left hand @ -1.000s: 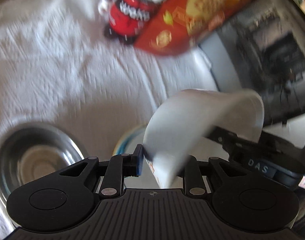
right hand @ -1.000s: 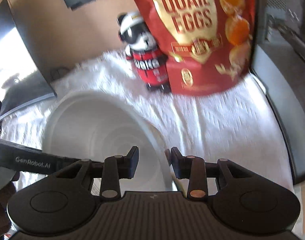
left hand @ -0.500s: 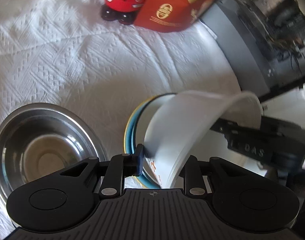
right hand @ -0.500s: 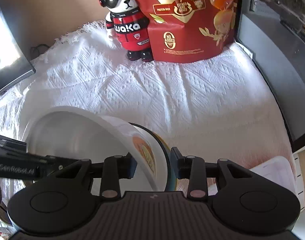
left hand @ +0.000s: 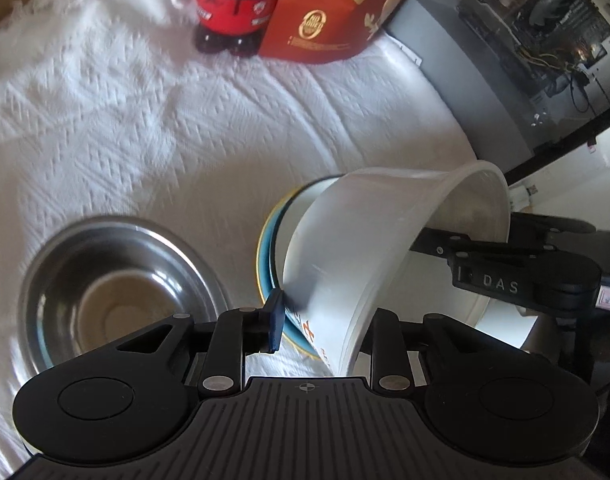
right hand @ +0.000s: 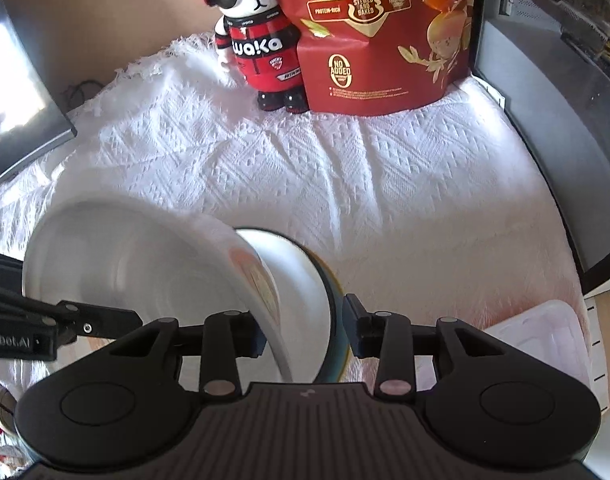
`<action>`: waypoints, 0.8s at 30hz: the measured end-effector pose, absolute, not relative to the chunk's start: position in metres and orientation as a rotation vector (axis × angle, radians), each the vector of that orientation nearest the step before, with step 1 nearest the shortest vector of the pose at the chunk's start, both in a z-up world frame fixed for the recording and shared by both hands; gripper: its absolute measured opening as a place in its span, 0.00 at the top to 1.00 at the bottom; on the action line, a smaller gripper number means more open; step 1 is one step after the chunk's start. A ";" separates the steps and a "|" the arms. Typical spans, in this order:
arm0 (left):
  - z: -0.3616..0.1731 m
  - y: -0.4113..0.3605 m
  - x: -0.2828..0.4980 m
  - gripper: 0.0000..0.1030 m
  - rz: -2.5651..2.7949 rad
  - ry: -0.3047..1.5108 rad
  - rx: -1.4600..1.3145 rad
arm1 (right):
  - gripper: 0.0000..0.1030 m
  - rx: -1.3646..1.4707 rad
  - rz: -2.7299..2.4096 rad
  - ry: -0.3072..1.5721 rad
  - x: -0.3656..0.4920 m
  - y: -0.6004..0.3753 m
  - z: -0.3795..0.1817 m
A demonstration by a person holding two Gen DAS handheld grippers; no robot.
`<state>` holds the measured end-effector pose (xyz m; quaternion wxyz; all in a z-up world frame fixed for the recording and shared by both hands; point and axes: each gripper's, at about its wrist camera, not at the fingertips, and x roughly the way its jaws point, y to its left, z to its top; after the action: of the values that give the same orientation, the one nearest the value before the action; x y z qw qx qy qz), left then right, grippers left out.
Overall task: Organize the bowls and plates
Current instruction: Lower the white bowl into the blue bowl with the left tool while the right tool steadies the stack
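Observation:
A white plastic bowl (left hand: 385,232) (right hand: 137,272) hangs steeply tilted, its base down in a blue-and-yellow-rimmed plate (left hand: 265,264) (right hand: 334,296) on the white cloth. My left gripper (left hand: 327,324) straddles the bowl's near rim. Its jaws are opening and the blue pad (left hand: 275,320) stands just off the wall. My right gripper (right hand: 305,336) grips the opposite rim with one finger (left hand: 433,246) inside the bowl. Its jaws are starting to open, and the wall lies against the inner finger. A steel bowl (left hand: 117,292) sits empty to the left of the plate.
A panda figure in a red suit (right hand: 261,44) and a red snack bag (right hand: 385,40) stand at the back of the cloth (right hand: 345,168). A dark glass-sided case (right hand: 565,120) borders the right edge and a monitor (right hand: 13,92) the left. A clear plastic tub (right hand: 545,340) lies near right.
Both grippers have brought the white bowl down onto the blue-rimmed plate. The left gripper has rolled and its jaws stand wider. The gap in the right jaws has grown a little.

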<state>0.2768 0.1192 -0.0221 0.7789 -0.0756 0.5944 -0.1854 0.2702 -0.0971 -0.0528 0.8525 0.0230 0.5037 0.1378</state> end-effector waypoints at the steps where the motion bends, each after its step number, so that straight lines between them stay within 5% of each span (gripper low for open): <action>1: -0.023 0.119 0.278 0.75 -0.397 1.289 -0.170 | 0.65 0.044 0.292 1.061 0.268 -0.097 -0.053; 24: -0.015 0.118 0.295 0.76 -0.375 1.270 -0.208 | 0.63 0.090 0.295 1.061 0.274 -0.107 -0.048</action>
<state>0.2949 0.1183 -0.0155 0.7836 -0.0965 0.5886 -0.1739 0.2736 -0.1074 -0.0480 0.8513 0.0427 0.5039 0.1399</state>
